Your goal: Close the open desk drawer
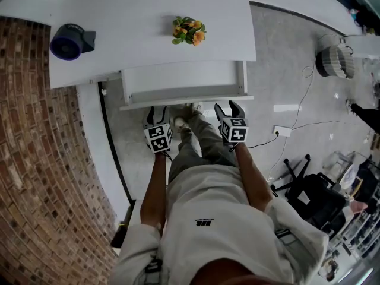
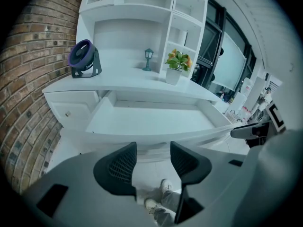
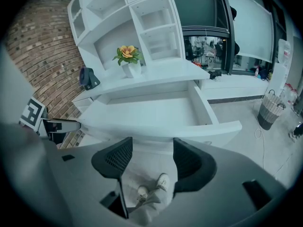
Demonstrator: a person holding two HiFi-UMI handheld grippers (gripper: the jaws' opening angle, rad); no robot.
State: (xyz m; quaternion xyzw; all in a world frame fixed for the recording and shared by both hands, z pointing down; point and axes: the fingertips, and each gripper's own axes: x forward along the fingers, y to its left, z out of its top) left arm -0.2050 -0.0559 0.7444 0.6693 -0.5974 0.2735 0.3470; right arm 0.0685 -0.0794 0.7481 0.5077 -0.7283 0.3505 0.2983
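Note:
The white desk (image 1: 148, 34) has its wide drawer (image 1: 184, 83) pulled out toward me, and nothing lies inside it (image 2: 151, 119) (image 3: 142, 112). The drawer's front panel (image 1: 187, 102) faces both grippers. My left gripper (image 1: 157, 113) hovers just short of that front near its left half, open and holding nothing (image 2: 152, 161). My right gripper (image 1: 230, 108) hangs just below the front's right part, also open and bare (image 3: 152, 156). Neither visibly touches the drawer.
On the desk stand a purple fan (image 1: 68, 40) and a small pot of orange flowers (image 1: 189, 30). White shelves (image 3: 137, 18) rise behind. A brick wall (image 1: 35, 159) runs along the left. Cables and a power strip (image 1: 282, 130) lie on the floor at right.

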